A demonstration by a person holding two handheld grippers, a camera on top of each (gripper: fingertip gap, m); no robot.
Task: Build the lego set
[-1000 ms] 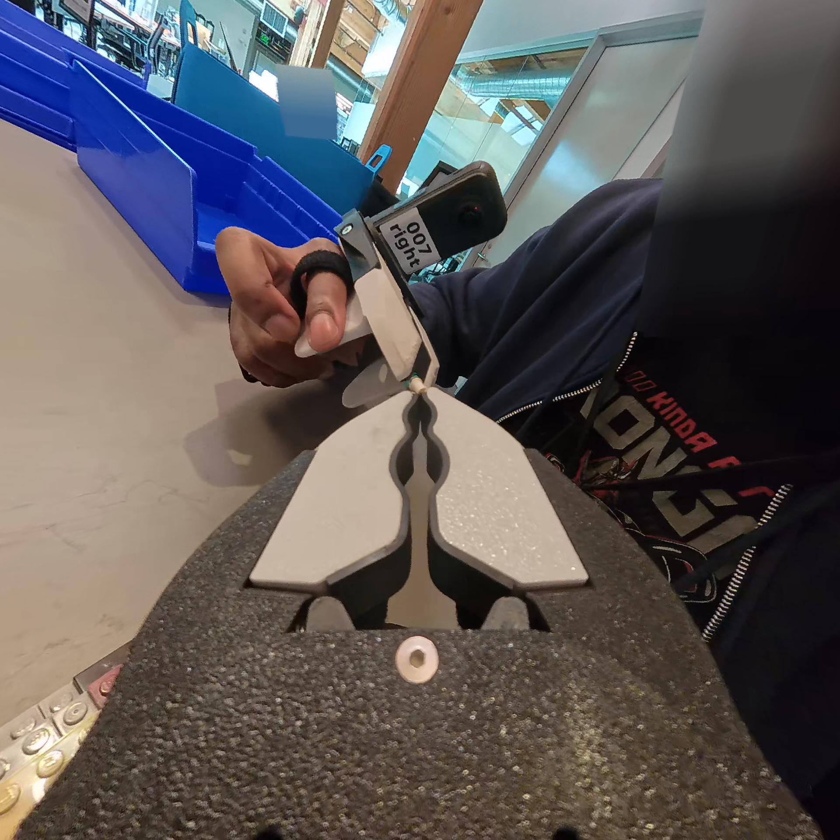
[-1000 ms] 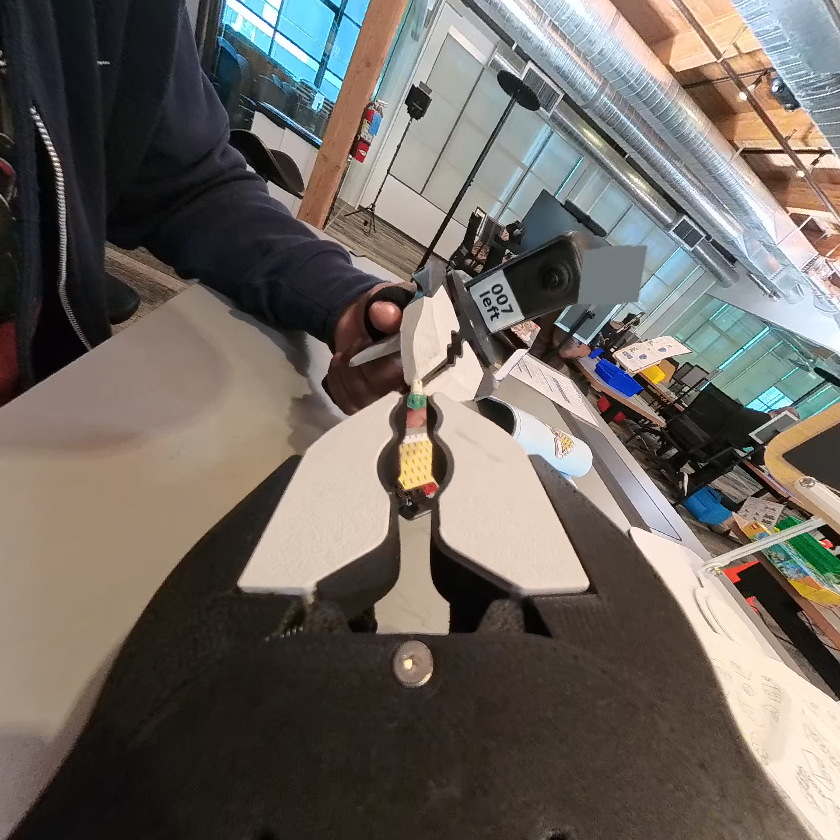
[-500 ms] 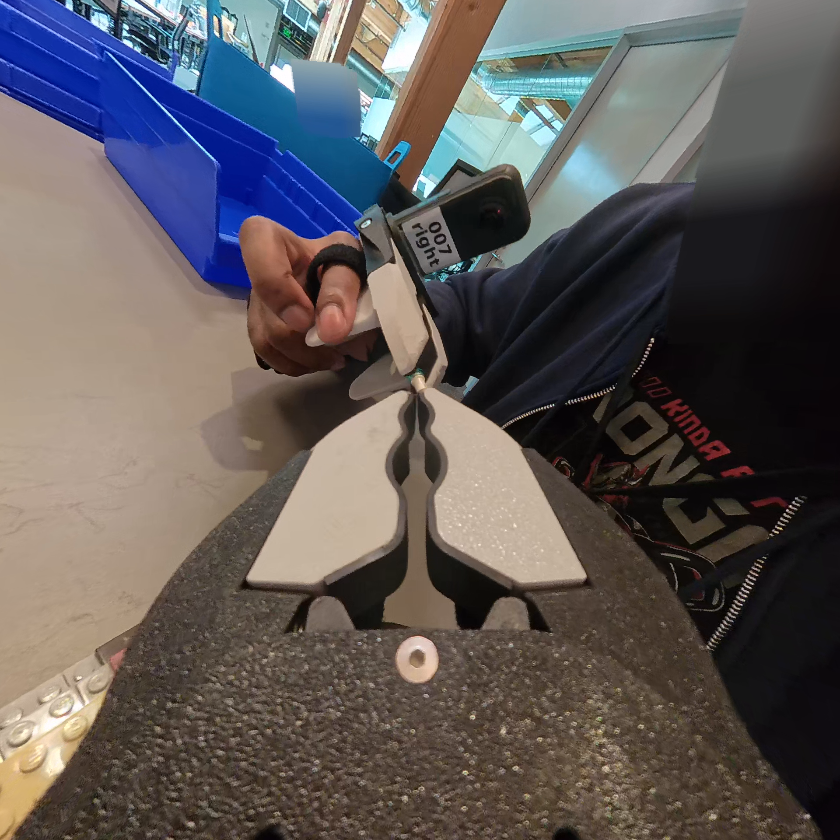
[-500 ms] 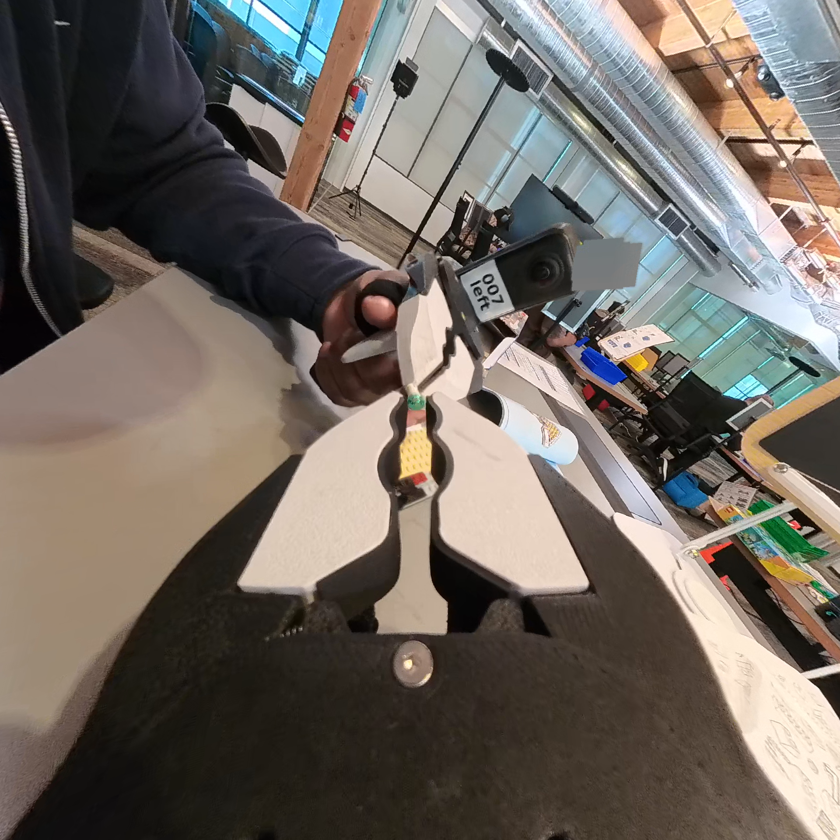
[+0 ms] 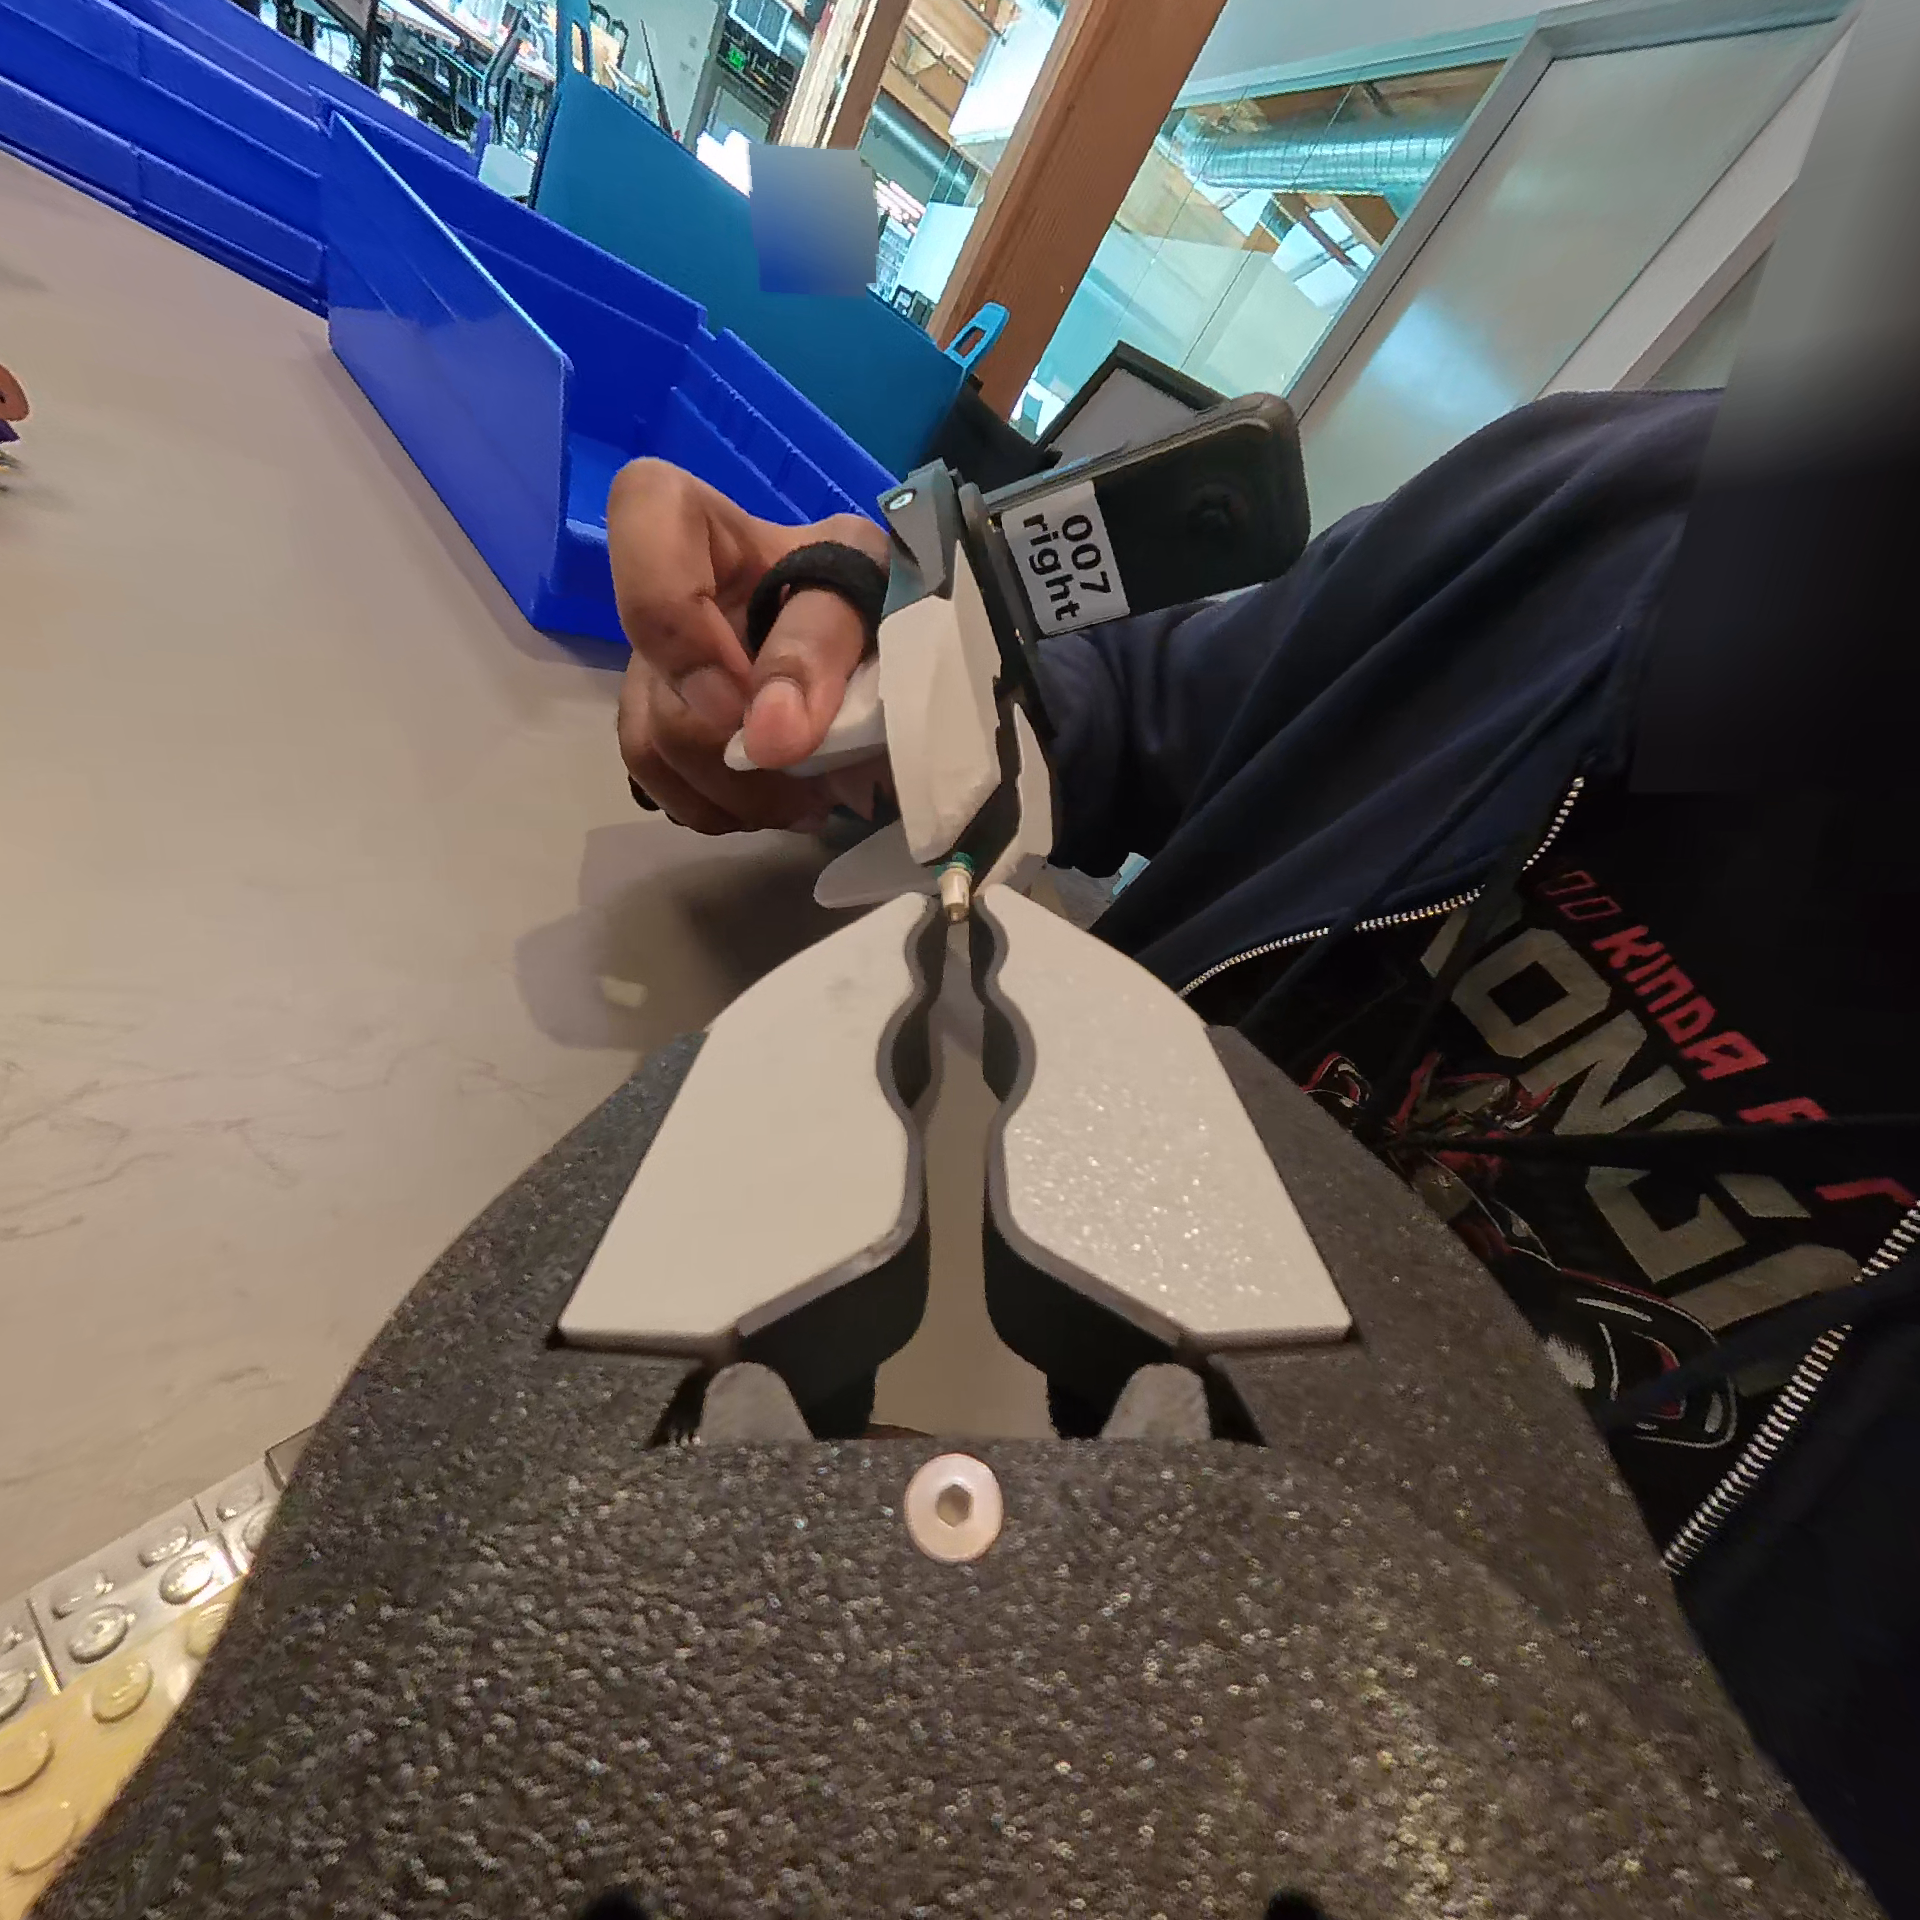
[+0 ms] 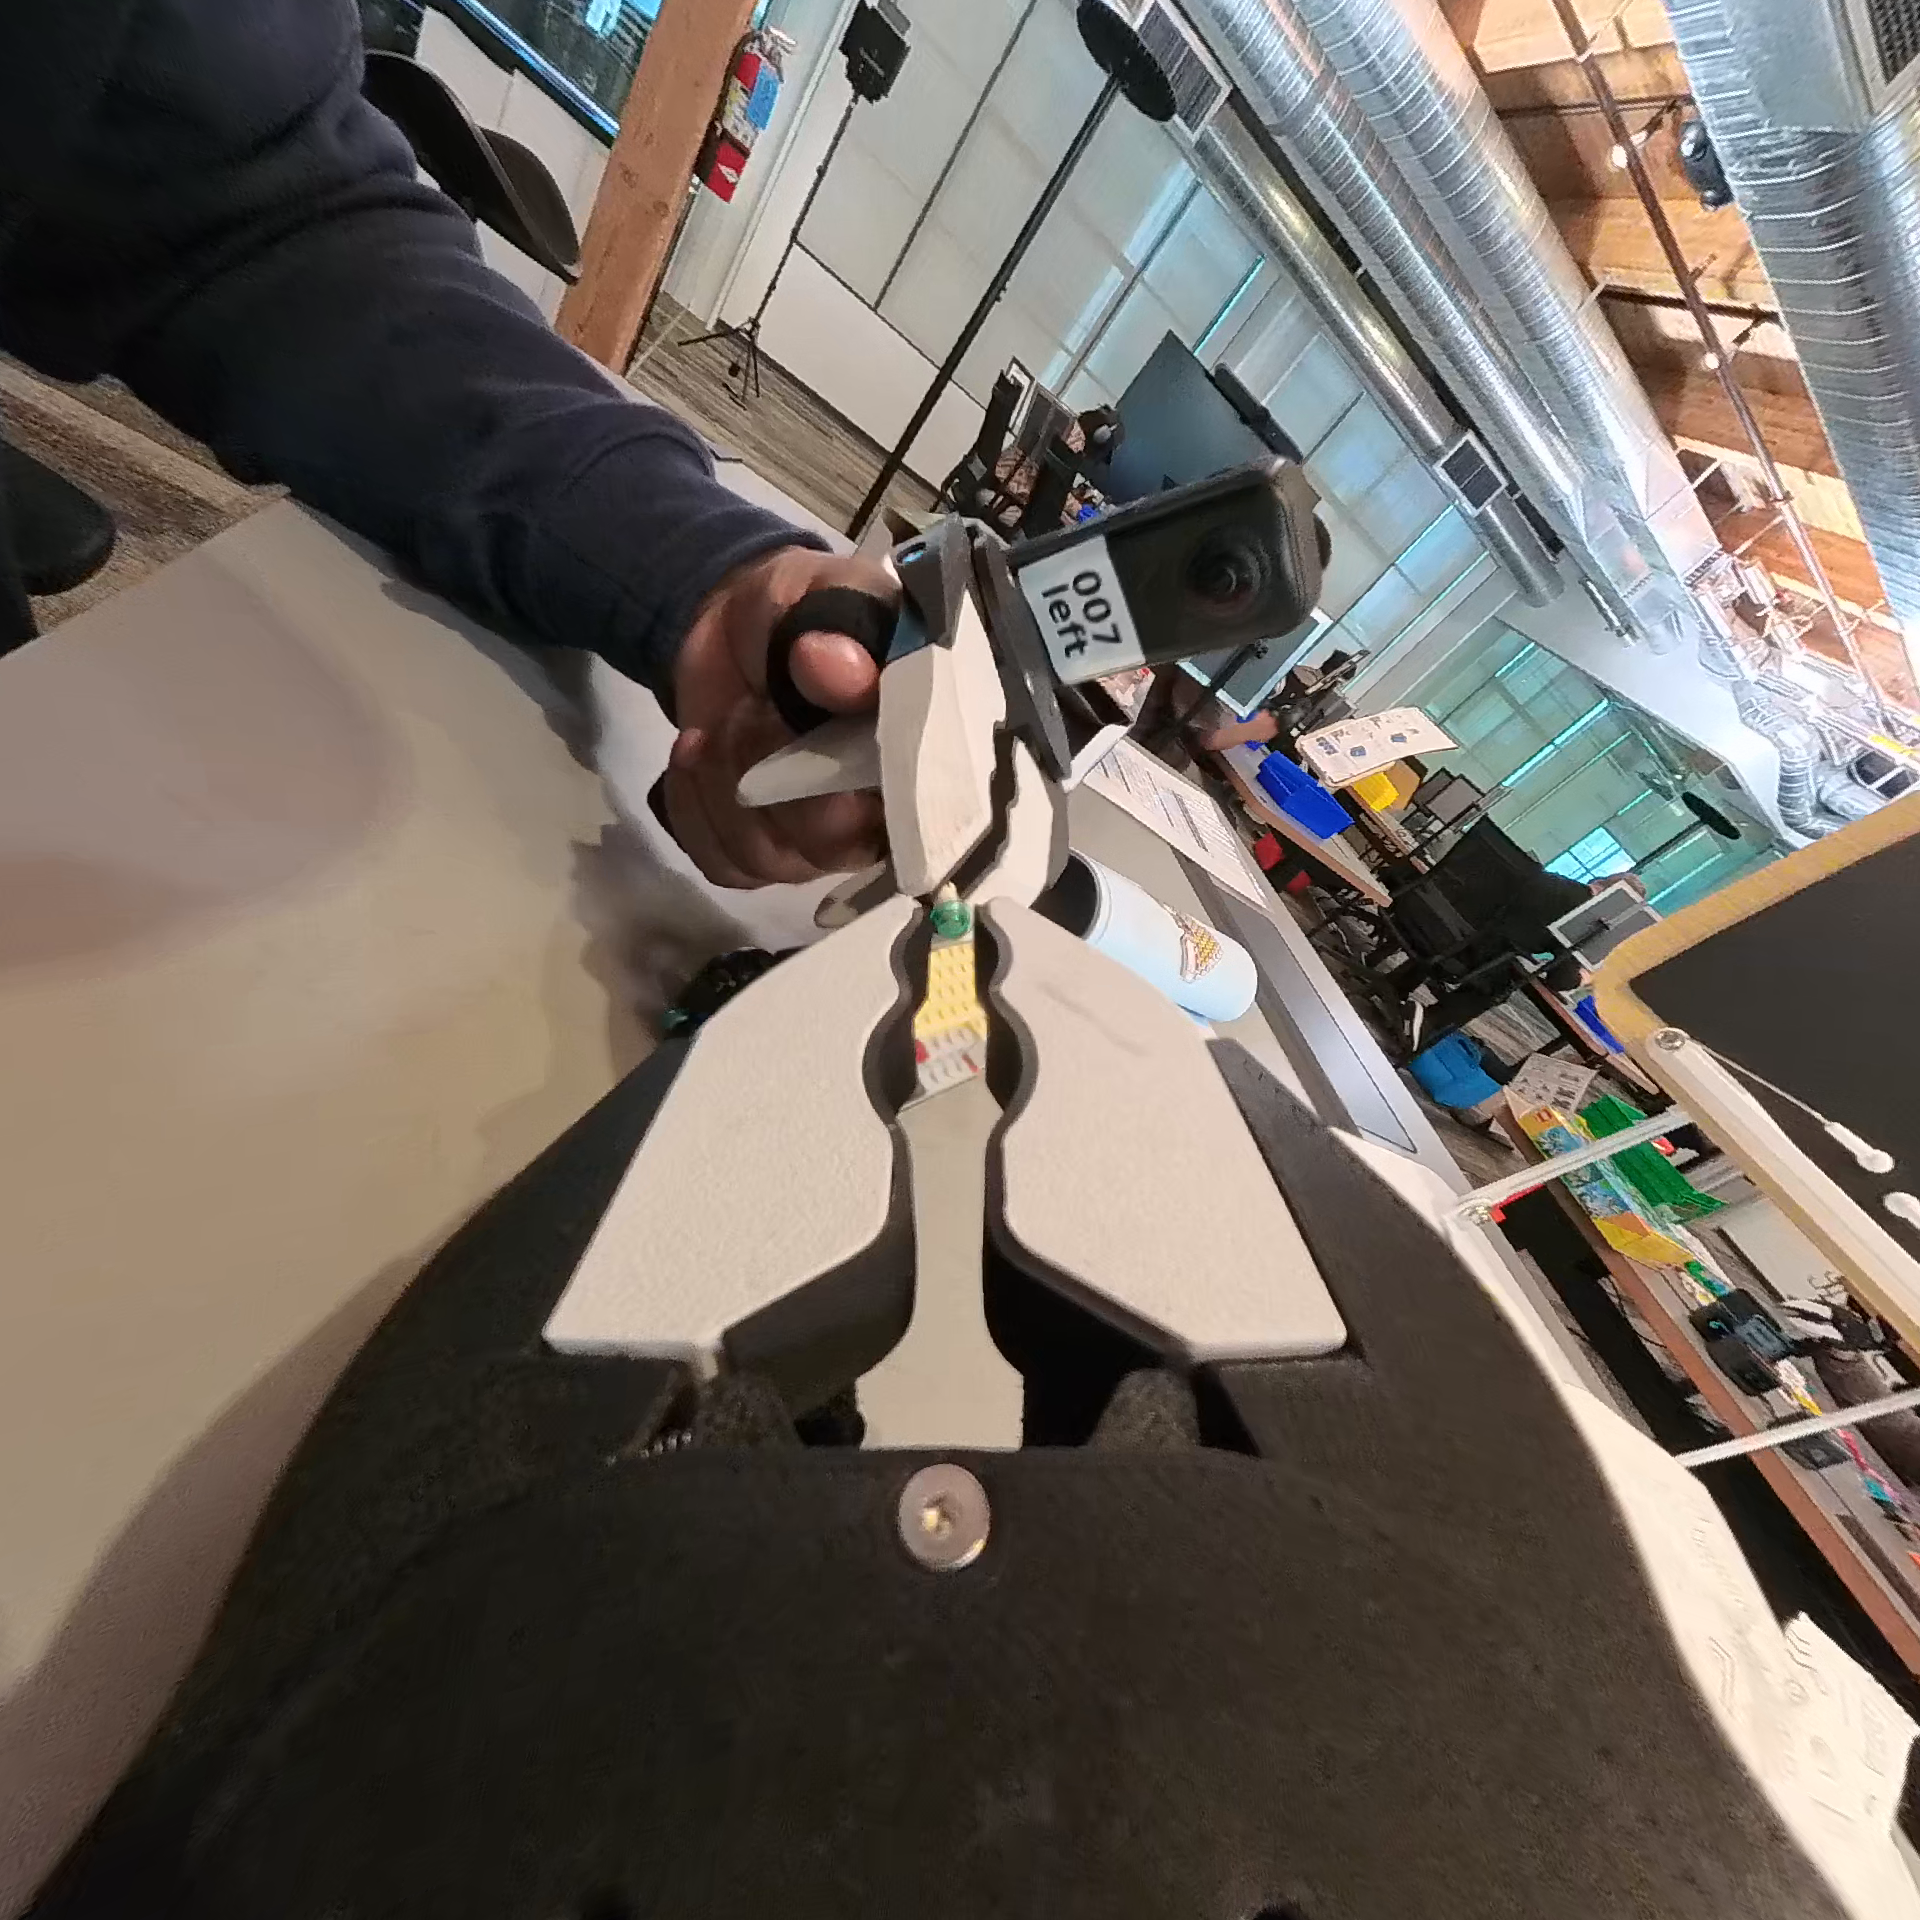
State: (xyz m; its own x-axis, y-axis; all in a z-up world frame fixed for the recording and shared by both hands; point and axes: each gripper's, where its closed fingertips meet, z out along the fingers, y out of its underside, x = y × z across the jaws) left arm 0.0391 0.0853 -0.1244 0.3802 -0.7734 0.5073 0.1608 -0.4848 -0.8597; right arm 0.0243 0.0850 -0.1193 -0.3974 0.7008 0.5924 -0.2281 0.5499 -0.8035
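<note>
The left gripper [image 5: 954, 906] is nearly closed, its tips pinching the cream end of a small peg [image 5: 953, 891]. The right gripper [image 6: 951, 914] meets it tip to tip and is closed on the green stud [image 6: 950, 916] at the peg's other end. Behind that stud, between the right gripper's fingers [image 6: 1101, 1070], shows a yellow studded plate [image 6: 951, 1000] with a grey piece below it; whether the fingers press on it I cannot tell.

Just beyond each gripper is the hand [image 5: 717, 665] working the other one. Past the left gripper's tips, to the left, blue bins [image 5: 457, 416] stand on the pale table [image 5: 208, 831]. A tiny cream bit [image 5: 624, 992] lies on the table, left of the tips. Right of the right gripper's tips lies a white bottle [image 6: 1164, 951].
</note>
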